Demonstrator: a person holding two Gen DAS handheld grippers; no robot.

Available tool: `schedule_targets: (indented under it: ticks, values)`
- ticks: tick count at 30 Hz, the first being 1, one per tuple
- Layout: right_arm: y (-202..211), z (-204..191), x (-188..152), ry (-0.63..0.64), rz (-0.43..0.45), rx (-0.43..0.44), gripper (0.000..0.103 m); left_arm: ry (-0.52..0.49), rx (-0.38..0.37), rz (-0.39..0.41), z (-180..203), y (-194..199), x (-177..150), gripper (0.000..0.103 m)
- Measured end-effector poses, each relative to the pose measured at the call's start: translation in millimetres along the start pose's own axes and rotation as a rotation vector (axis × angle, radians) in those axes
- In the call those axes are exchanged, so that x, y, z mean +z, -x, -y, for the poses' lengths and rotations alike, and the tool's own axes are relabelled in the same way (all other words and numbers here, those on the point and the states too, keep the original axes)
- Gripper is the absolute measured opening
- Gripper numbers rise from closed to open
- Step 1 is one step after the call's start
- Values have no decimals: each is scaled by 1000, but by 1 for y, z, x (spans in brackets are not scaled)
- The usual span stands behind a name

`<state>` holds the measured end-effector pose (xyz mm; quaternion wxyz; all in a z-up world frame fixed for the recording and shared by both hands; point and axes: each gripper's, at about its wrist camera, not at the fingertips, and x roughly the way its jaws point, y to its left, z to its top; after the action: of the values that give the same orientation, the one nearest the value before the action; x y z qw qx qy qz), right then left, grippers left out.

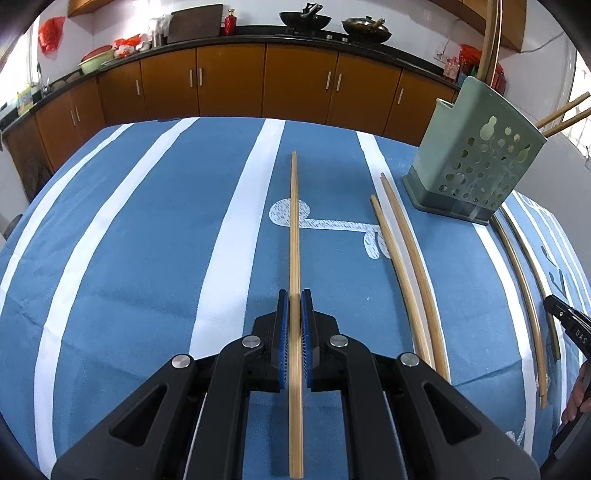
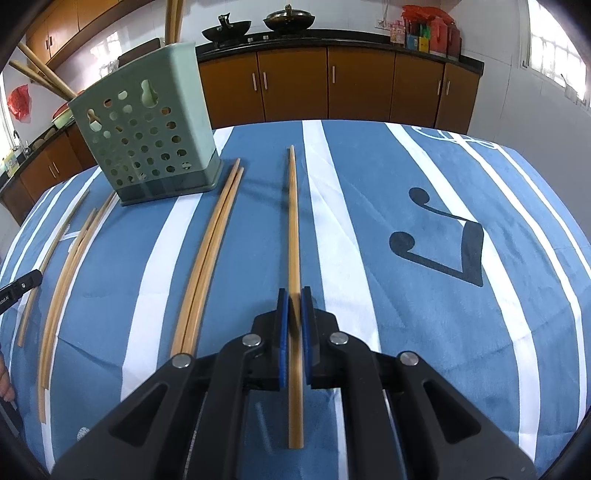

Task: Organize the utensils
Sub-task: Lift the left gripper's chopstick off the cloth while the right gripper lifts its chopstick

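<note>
Left gripper [image 1: 294, 295] clamped on a bamboo chopstick [image 1: 294, 221], right gripper [image 2: 294, 295] clamped on another chopstick [image 2: 293, 221], green perforated utensil holder [image 2: 147, 136] upright, loose chopstick pairs [image 2: 210, 251] beside holder, apparently flat on cloth.

Both wrist views look steeply down, close over the striped worktop [image 1: 147, 240], toward the cabinets; both share the green holder [image 1: 476, 162], upper right and upper left.

It was a home kitchen. Brown wooden cabinets [image 1: 236, 79] ran under a dark counter [image 1: 258, 35] along white tiled walls, two black woks [image 1: 304, 20] sat on a stove, and a sink tap [image 2: 16, 142] stood at the far left corner.
</note>
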<state>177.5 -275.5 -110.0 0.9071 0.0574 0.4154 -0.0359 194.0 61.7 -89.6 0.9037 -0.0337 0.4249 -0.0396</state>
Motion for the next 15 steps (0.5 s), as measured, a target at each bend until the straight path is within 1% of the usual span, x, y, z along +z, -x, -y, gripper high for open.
schedule_targets:
  ticks: [7, 15]
  values:
    - [0, 2, 0, -5, 0, 5, 8, -12, 15, -1, 3, 0, 0, 8]
    - [0, 1, 0, -6, -1, 6, 8, -12, 14, -2, 2, 0, 0, 8]
